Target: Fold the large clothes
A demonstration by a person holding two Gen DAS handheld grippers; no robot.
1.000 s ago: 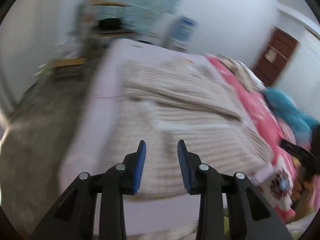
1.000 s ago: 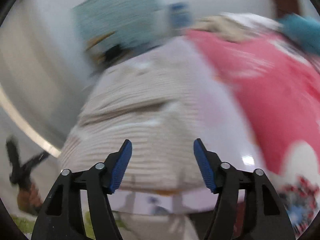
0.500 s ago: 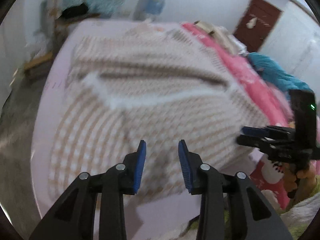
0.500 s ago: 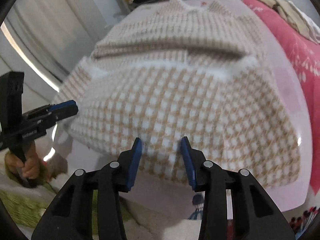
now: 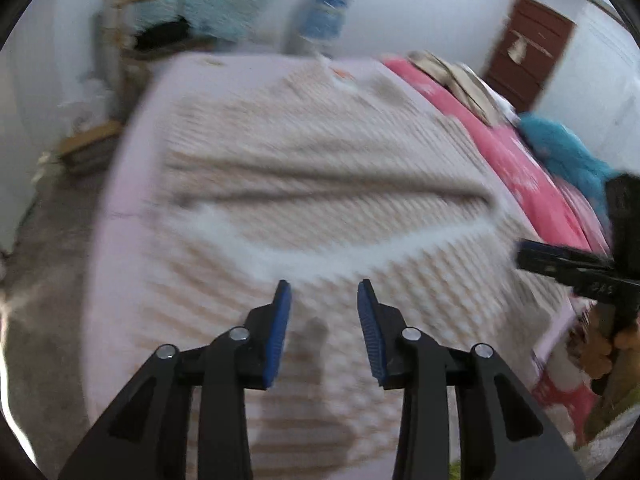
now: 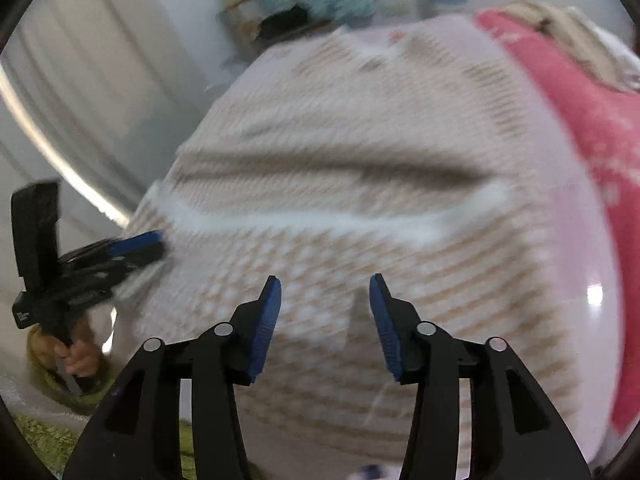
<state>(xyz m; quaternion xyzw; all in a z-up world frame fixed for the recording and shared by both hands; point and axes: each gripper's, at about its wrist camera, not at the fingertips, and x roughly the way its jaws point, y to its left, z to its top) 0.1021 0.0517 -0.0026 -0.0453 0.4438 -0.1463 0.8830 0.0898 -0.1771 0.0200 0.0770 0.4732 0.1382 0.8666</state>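
Observation:
A large beige-and-white checked knit garment [image 5: 320, 152] lies flat on a pale pink bed sheet [image 5: 132, 168], with a white fuzzy band [image 5: 340, 252] across its middle. My left gripper [image 5: 323, 286] hangs over the garment's near-left part, open, with nothing between its blue pads. In the right wrist view, my right gripper [image 6: 324, 278] is over the garment [image 6: 360, 140] near its front hem; its jaws are opening and hold nothing. Each gripper shows in the other's view: the right gripper [image 5: 524, 254] at the garment's right edge, the left gripper [image 6: 158, 242] at its left edge. Both views are blurred.
A pink patterned blanket [image 5: 520, 160] runs along the bed's right side, with a teal cloth [image 5: 568, 152] and folded beige clothes [image 5: 460, 76] on it. A wooden rack [image 5: 152, 12] stands past the bed, with grey floor [image 5: 40, 280] to the left. A hand [image 6: 76, 356] holds the left gripper's handle.
Both grippers came down and closer over the garment's near half. The right jaws narrowed half a second ago and now stand wider again. The left jaws look much the same.

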